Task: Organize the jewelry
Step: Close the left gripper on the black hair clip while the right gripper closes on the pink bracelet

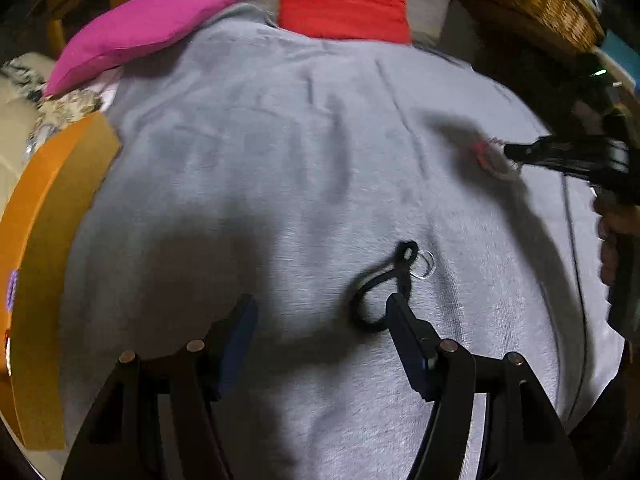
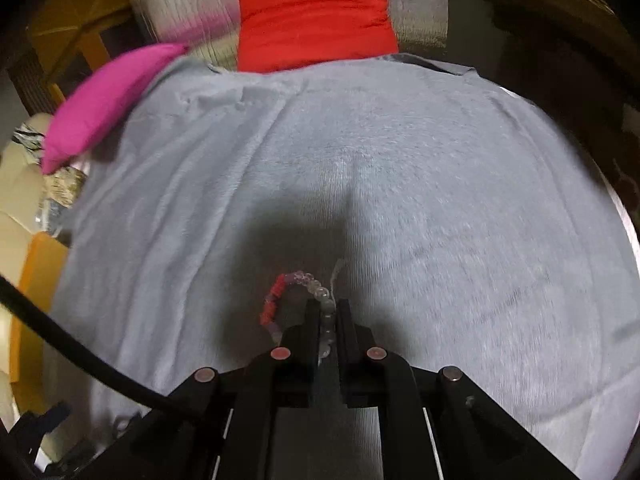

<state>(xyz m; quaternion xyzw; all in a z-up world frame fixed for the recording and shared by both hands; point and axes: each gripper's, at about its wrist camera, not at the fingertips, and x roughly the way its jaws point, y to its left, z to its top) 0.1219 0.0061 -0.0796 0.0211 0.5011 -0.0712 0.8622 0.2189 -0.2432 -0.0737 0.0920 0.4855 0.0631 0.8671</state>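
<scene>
The task is only beginning: the right hand-held gripper (image 2: pixel 325 312) is gripping the beaded bracelet (image 2: pixel 280 300), while the left hand-held gripper (image 1: pixel 320 316) is standing open beside the black cord piece (image 1: pixel 380 284), which is lying unsorted on the grey blanket (image 1: pixel 280 140).

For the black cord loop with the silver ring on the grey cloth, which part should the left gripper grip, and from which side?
Probably the knotted end where the black cord loop meets the silver ring. The cord lies flat on the grey cloth, so come from above, jaws across it. The left gripper is open, one finger already beside the loop.
</scene>
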